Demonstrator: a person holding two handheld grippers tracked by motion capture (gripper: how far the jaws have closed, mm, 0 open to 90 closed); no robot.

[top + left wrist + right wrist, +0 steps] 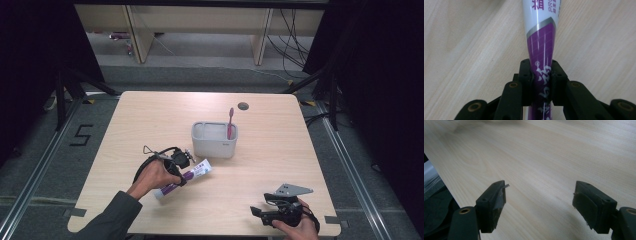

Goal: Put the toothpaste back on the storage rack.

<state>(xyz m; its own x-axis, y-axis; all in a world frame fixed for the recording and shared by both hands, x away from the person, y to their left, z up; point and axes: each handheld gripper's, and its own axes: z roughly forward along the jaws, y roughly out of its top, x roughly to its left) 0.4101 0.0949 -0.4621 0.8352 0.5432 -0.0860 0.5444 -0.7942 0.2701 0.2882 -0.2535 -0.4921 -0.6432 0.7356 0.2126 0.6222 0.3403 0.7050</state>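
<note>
Toothbrush (pixel 230 121) already upright in grey holder (pixel 214 140); toothpaste tube (pixel 541 57) pinched at its purple end by left gripper (pixel 181 165), lying on table (pixel 260 170) at holder's seven o'clock (probably bound for holder), right gripper (pixel 539 202) gaping wide, empty

Wooden table (pixel 280 165) with toothpaste tube (pixel 192 175), grey caddy (pixel 214 141)
</note>
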